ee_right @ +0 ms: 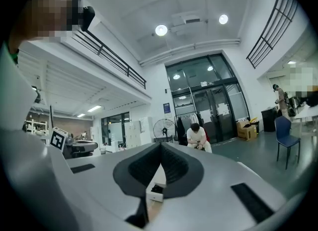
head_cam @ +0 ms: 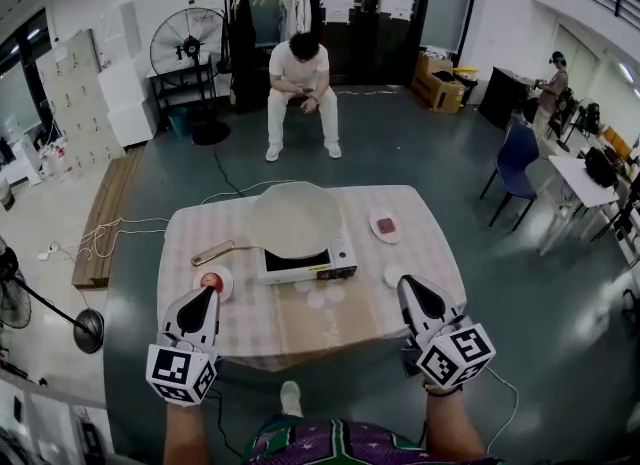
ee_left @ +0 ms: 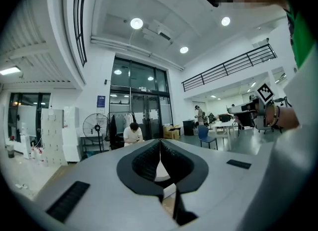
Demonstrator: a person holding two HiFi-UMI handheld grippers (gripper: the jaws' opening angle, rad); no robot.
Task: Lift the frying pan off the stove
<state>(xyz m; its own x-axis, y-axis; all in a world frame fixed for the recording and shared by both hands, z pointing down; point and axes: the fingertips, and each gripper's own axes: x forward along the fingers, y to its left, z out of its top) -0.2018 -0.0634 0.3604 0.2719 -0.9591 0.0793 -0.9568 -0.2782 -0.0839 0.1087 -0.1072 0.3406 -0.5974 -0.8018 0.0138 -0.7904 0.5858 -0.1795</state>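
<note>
Fingertips of my left gripper are pressed together at the front, with nothing caught between them; the ribbed dark pads meet at the tip and leave only a small hollow behind; my right gripper looks the same, tips touching and empty-handed; seen from the head view, both grippers hover over the near edge of the table, the left one at the near left, the right one at the near right, each pointing away from me; just ahead of the left tips lies a small plate with something red on it; just left of the right tips sits a small white dish; the frying pan, pale and round, rests on the stove at the middle of the table, well apart from both grippers; its golden handle sticks out toward my left, nearer the left gripper than the right; a second plate with a dark red piece lies to the right of the pan; the table wears a checked cloth; beyond it a seated person bends forward on a stool, with a standing fan to their left and a blue chair off to the right.
</note>
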